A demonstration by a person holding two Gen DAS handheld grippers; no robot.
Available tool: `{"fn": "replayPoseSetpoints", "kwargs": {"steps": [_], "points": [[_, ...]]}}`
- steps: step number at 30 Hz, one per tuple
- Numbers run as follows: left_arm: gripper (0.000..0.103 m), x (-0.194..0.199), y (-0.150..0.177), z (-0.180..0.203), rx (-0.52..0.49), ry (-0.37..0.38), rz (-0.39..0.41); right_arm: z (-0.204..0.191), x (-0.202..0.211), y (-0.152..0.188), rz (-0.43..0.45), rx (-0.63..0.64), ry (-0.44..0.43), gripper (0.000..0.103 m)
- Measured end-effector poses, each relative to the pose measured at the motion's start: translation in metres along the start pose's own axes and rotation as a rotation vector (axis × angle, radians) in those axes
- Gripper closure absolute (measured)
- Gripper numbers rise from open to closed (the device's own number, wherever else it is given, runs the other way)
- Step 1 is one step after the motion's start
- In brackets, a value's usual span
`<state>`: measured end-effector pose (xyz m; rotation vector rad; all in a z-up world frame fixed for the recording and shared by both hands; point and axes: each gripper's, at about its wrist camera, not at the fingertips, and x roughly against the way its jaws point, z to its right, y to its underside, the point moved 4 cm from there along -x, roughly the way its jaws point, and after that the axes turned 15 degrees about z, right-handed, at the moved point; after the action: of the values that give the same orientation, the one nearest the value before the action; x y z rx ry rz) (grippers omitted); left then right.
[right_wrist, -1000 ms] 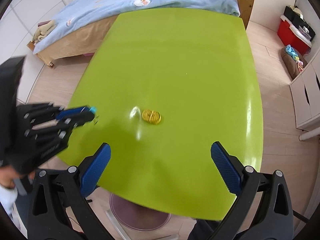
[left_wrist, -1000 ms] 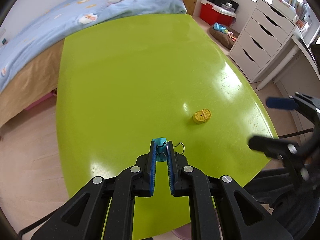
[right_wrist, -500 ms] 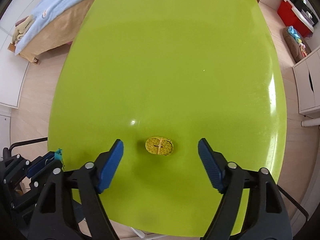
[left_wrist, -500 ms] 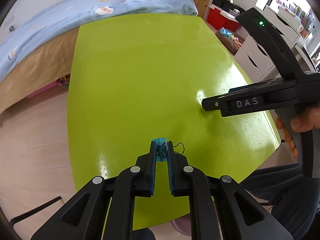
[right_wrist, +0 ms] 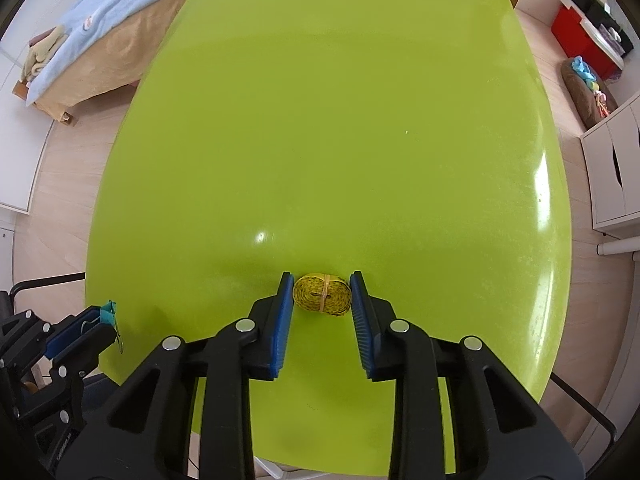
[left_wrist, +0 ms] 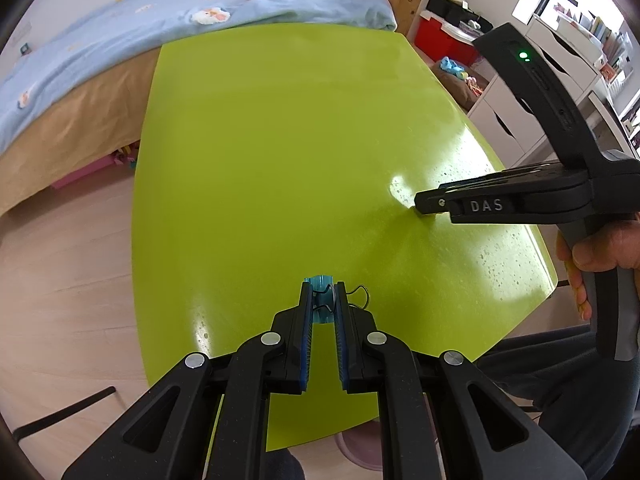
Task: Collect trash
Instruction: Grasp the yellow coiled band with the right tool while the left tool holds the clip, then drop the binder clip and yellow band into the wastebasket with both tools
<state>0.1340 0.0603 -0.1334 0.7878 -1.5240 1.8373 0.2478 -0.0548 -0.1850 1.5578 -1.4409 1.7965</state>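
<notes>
The left gripper (left_wrist: 323,303) keeps its fingers nearly closed on a small blue clip (left_wrist: 322,297), likely so one bit of trash stays safe above the green desk (left_wrist: 280,152). The right gripper (right_wrist: 322,295) is low over the desk with its fingers partly open, one on each side of the yellow tape roll (right_wrist: 322,294), just beside it, seemingly ready to squeeze.

the green table (right_wrist: 320,120) is looking glossy and smooth, throwing back window glare. the gripper fingers (right_wrist: 280,320) are showing matt black plastic with ribbed blue pads. the bedspread (left_wrist: 120,32) is looking like soft cloth.
</notes>
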Motion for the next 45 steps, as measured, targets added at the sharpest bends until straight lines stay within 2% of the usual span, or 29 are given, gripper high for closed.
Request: {"fn": "replayPoseSetpoints", "kwargs": {"steps": [12, 17, 25, 34, 41, 45], "points": [[0.093, 0.033, 0.006, 0.026, -0.028, -0.011, 0.051, -0.003, 0.079, 0.029, 0.186, 0.090, 0.003, 0.075], [0.093, 0.060, 0.013, 0.044, -0.052, 0.001, 0.089, -0.006, 0.122, 0.050, 0.273, 0.132, -0.003, 0.075], [0.093, 0.097, 0.037, 0.073, -0.085, 0.032, 0.135, -0.012, 0.171, 0.093, 0.361, 0.144, -0.041, 0.075], [0.093, 0.123, 0.069, 0.091, -0.100, 0.062, 0.145, -0.021, 0.206, 0.166, 0.363, 0.171, -0.144, 0.075], [0.093, 0.137, 0.090, 0.094, -0.091, 0.081, 0.138, -0.026, 0.206, 0.197, 0.335, 0.170, -0.198, 0.075], [0.093, 0.140, 0.095, 0.096, -0.090, 0.086, 0.135, -0.029, 0.201, 0.201, 0.321, 0.164, -0.219, 0.074]]}}
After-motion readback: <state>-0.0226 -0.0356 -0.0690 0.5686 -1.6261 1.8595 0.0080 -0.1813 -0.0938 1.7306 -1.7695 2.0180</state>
